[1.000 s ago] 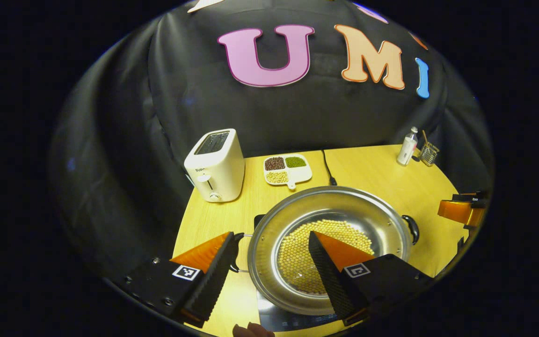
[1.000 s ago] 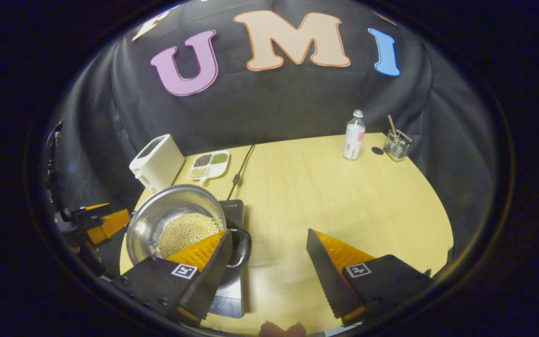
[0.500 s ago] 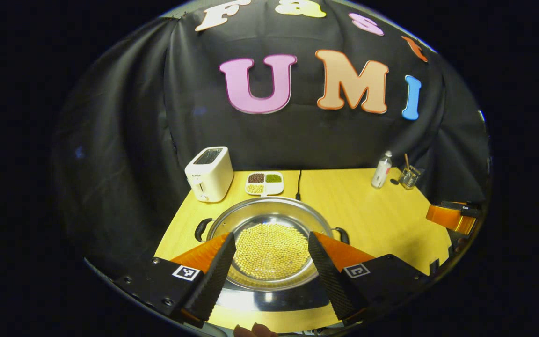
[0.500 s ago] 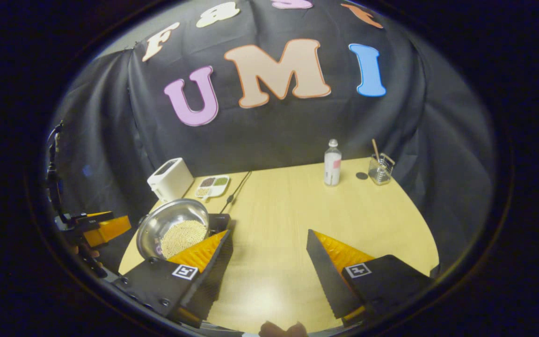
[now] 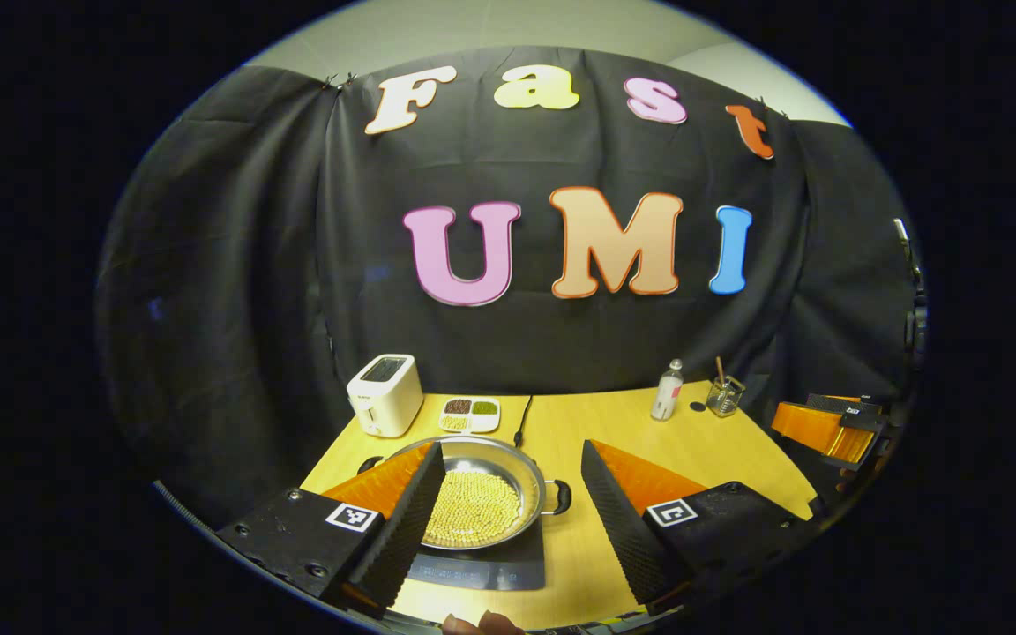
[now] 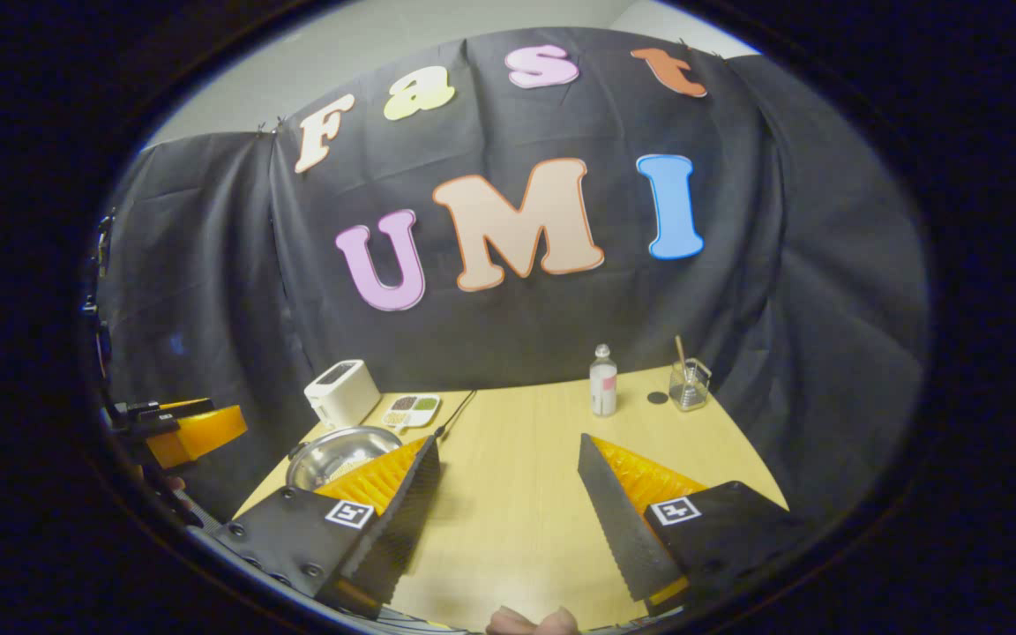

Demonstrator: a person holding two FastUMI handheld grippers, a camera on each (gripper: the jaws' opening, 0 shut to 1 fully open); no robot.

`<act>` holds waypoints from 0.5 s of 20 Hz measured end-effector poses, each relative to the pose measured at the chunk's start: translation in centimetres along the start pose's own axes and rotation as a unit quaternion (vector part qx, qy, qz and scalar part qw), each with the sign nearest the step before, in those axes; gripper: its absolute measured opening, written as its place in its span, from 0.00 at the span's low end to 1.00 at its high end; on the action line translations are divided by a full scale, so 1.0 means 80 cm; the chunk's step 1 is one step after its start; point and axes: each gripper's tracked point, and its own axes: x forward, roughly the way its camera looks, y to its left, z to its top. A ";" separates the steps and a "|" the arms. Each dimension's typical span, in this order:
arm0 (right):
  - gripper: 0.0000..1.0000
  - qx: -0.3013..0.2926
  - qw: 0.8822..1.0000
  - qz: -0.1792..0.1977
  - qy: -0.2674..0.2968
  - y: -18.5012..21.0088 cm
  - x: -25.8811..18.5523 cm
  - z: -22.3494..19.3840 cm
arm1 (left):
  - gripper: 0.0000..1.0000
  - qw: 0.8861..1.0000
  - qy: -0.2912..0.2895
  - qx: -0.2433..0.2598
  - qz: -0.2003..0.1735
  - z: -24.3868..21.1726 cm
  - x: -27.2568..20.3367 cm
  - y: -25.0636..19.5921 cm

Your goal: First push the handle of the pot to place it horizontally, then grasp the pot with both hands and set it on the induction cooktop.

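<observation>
Steel pot [image 5: 481,494] seated on black induction cooktop [image 5: 490,571], at near left of wooden tabletop [image 5: 640,437]. Round, shallow, shiny; holds pale yellow beans. Loop handles on left and right, so long axis across left gripper view; left handle mostly hidden behind finger. Left tool [image 5: 508,503] fingers apart, gripping nothing, off the pot. Right tool [image 6: 508,498] likewise apart, over bare wood. White toaster [image 5: 384,406], sectioned dish [image 5: 469,413], bottle [image 5: 667,390] at far edge.
</observation>
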 end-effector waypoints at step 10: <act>0.97 -0.037 0.994 -0.027 -0.102 0.032 -0.143 0.072 | 0.94 0.997 -0.072 -0.011 -0.024 0.039 -0.112 -0.015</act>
